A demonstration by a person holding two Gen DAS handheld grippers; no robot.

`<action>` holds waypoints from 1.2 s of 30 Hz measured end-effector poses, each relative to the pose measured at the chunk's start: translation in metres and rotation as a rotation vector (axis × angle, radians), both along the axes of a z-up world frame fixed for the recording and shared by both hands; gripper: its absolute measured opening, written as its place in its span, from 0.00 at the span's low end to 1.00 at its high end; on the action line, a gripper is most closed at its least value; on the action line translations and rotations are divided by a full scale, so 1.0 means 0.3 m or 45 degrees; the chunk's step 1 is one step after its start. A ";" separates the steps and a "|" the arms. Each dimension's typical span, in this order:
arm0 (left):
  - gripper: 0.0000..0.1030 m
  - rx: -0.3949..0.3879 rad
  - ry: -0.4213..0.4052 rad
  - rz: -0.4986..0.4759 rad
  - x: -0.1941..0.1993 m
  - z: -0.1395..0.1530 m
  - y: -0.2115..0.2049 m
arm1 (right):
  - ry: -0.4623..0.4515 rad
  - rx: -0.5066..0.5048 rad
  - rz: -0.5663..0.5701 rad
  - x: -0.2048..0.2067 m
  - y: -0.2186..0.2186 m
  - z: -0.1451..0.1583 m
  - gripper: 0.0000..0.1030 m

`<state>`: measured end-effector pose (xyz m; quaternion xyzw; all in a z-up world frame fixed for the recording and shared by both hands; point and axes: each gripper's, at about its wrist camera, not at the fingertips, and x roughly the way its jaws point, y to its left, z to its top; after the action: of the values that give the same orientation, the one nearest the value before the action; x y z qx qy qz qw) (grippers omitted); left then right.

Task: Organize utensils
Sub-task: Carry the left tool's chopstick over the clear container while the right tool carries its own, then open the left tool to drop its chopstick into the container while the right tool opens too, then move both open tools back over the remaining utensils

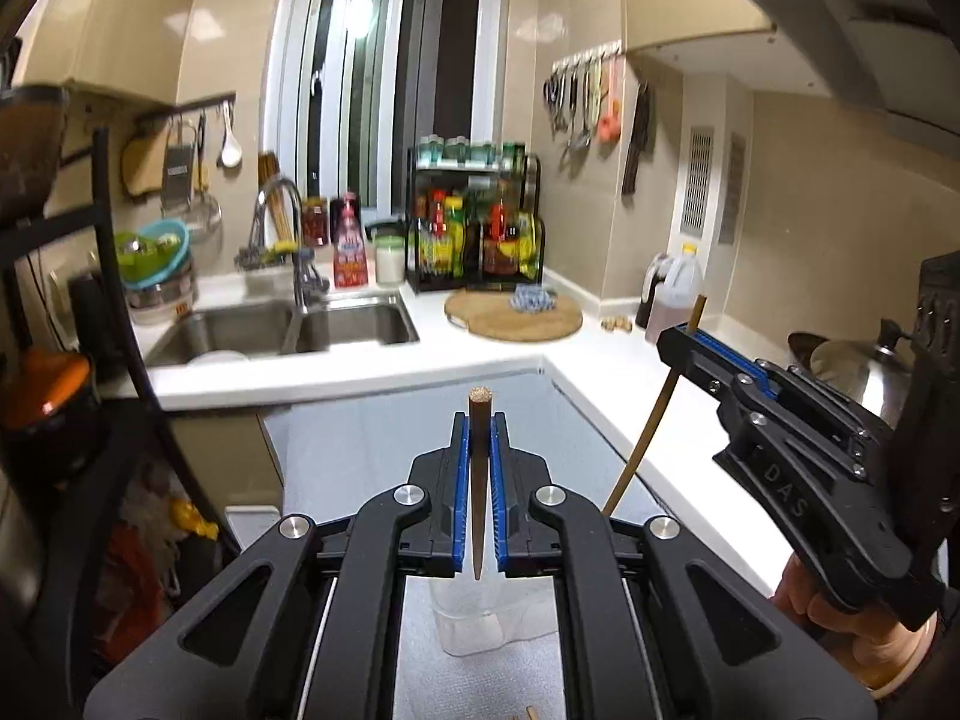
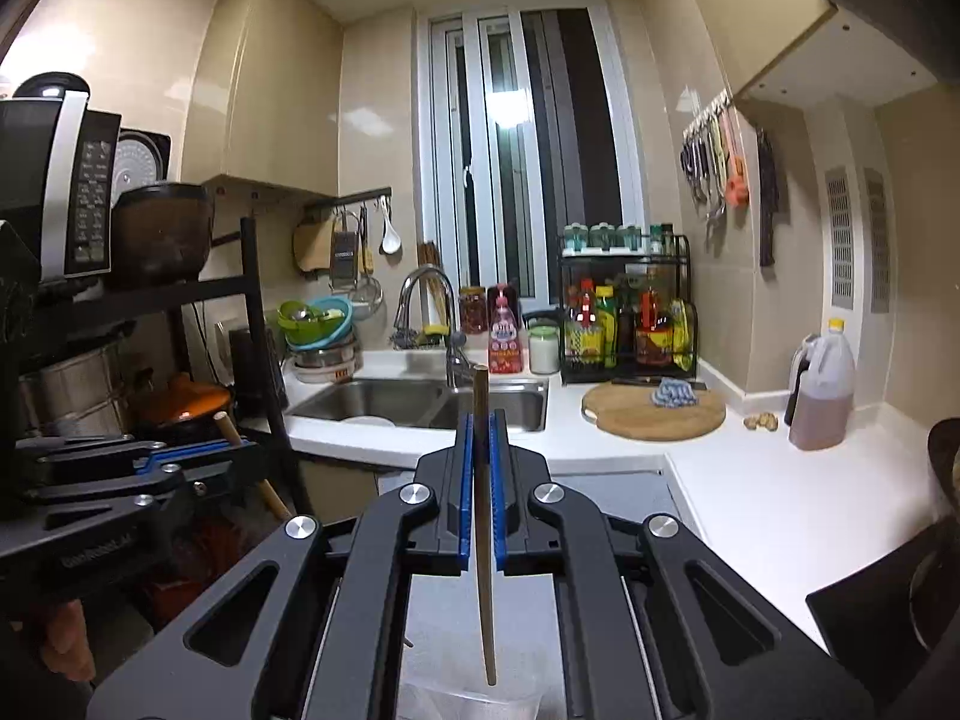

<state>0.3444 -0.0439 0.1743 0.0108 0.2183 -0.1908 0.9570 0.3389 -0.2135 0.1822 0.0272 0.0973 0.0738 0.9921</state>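
My left gripper [image 1: 479, 420] is shut on a dark wooden chopstick [image 1: 478, 480] that points down toward a clear plastic container [image 1: 480, 624] on the grey mat below. My right gripper [image 2: 480, 420] is shut on a second chopstick [image 2: 485, 540], held upright, its tip over the rim of the clear container [image 2: 468, 699]. The right gripper also shows in the left wrist view [image 1: 678, 339] with its chopstick [image 1: 645, 438] hanging down. The left gripper shows at the left of the right wrist view [image 2: 240, 450] with its chopstick [image 2: 264, 489].
A white L-shaped counter [image 1: 492, 354] holds a double sink [image 1: 282, 330], a round wooden board [image 1: 513, 315], a sauce rack [image 1: 474, 228] and an oil jug [image 1: 675, 294]. A black shelf rack [image 2: 180, 300] with pots stands left. A steel lid [image 1: 852, 372] sits right.
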 end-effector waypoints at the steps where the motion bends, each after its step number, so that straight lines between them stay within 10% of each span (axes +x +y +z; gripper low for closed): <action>1: 0.06 0.010 0.011 0.005 0.012 -0.024 -0.005 | 0.005 -0.002 -0.003 0.001 -0.002 -0.016 0.05; 12: 0.11 0.038 0.088 0.031 0.035 -0.149 -0.011 | 0.130 0.057 -0.032 0.036 -0.022 -0.164 0.10; 13: 0.20 0.041 0.080 0.047 0.032 -0.147 -0.009 | 0.150 0.072 -0.031 0.034 -0.026 -0.170 0.23; 15: 0.85 0.049 0.050 0.114 0.009 -0.138 0.009 | 0.161 0.099 -0.063 0.014 -0.036 -0.175 0.52; 28: 0.90 0.055 0.017 0.265 -0.210 -0.171 0.092 | 0.169 0.078 -0.131 -0.274 -0.018 -0.206 0.89; 36: 0.90 0.023 0.055 0.290 -0.411 -0.237 0.114 | 0.167 -0.005 -0.128 -0.508 0.041 -0.276 0.92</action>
<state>0.2212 -0.0098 0.1031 -0.0097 0.2403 -0.0791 0.9674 0.1864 -0.2012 0.0993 0.0348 0.1606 0.0219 0.9862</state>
